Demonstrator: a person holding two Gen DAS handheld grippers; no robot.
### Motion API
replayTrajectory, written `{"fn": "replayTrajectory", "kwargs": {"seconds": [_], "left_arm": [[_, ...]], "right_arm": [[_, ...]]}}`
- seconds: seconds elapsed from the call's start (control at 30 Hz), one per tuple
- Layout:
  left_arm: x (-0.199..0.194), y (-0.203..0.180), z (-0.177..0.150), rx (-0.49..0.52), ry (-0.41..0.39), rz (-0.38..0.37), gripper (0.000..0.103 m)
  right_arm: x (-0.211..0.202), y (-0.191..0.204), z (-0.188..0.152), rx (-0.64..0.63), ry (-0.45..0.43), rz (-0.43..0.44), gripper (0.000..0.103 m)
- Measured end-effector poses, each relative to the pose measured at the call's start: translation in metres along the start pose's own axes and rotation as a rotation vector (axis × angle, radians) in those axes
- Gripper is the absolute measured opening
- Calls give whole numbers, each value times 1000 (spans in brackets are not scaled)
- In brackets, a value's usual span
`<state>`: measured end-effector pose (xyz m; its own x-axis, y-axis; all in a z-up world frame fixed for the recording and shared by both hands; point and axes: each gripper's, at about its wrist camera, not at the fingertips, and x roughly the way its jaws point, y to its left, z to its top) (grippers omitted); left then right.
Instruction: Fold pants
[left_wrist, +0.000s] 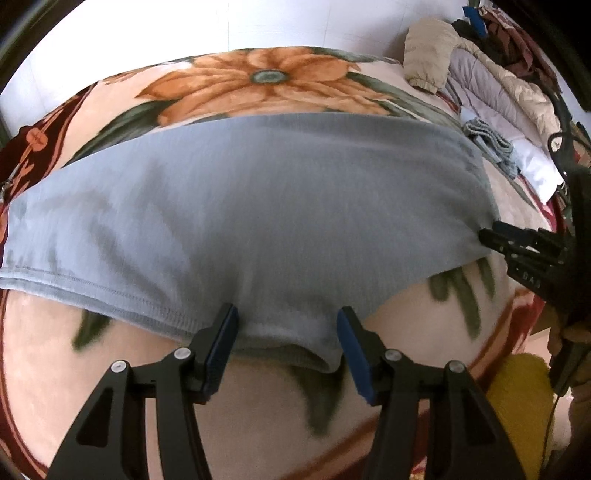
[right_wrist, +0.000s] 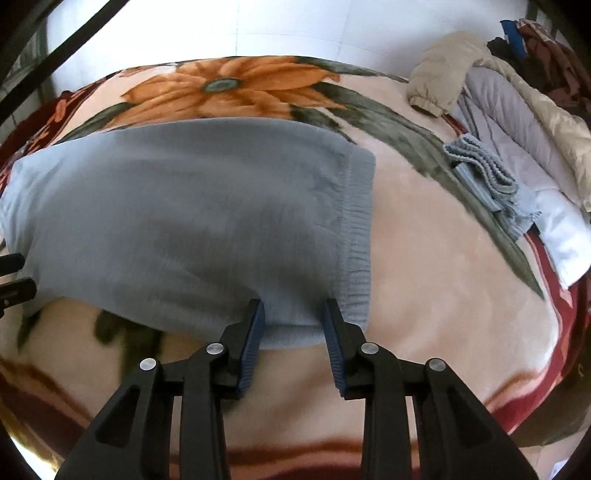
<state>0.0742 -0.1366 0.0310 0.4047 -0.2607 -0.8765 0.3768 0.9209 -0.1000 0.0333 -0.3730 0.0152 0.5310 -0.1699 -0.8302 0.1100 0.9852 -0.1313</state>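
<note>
Light blue-grey pants (left_wrist: 258, 206) lie spread across a floral blanket. My left gripper (left_wrist: 288, 326) is shut on a bunched fold of their near edge, which hangs a little above the blanket. In the right wrist view the pants (right_wrist: 184, 214) end in a ribbed waistband (right_wrist: 356, 236). My right gripper (right_wrist: 294, 317) is shut on the near edge just beside that band. The right gripper (left_wrist: 493, 236) also shows at the cloth's right corner in the left wrist view. The left gripper (right_wrist: 14, 280) peeks in at the left edge of the right wrist view.
The blanket (right_wrist: 424, 258) is peach with a large orange flower (left_wrist: 258, 77) at the far side. Jackets (right_wrist: 517, 103) are piled at the back right, with a folded blue-grey knit (right_wrist: 487, 177) and a white cloth (right_wrist: 565, 236) beside them. A yellow object (left_wrist: 517, 387) sits near right.
</note>
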Motion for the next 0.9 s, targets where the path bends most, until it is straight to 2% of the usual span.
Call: {"fn": "replayTrajectory", "kwargs": {"seconds": [0.17,0.43,0.53,0.7,0.8,0.9], "left_arm": [[-16,28,-4,-72,5,-7,59],[-38,115,-8,-179,-3,126,59],[-43,150,3,-215,-14,156,59],[-39,195,36,-293,-35,152,59],[-26,207,54,-282,-19,147,59],[-7,211,65,-240,44,166,59]], "right_arm": [[-26,7,1,15,-16,26,32],[-54,48,11,34,10,210,34],[-54,78,20,21,31,286,34],[-40,133,37,-24,60,350,34],[-27,162,49,-48,75,374,34],[-12,188,57,-50,92,393,34]]}}
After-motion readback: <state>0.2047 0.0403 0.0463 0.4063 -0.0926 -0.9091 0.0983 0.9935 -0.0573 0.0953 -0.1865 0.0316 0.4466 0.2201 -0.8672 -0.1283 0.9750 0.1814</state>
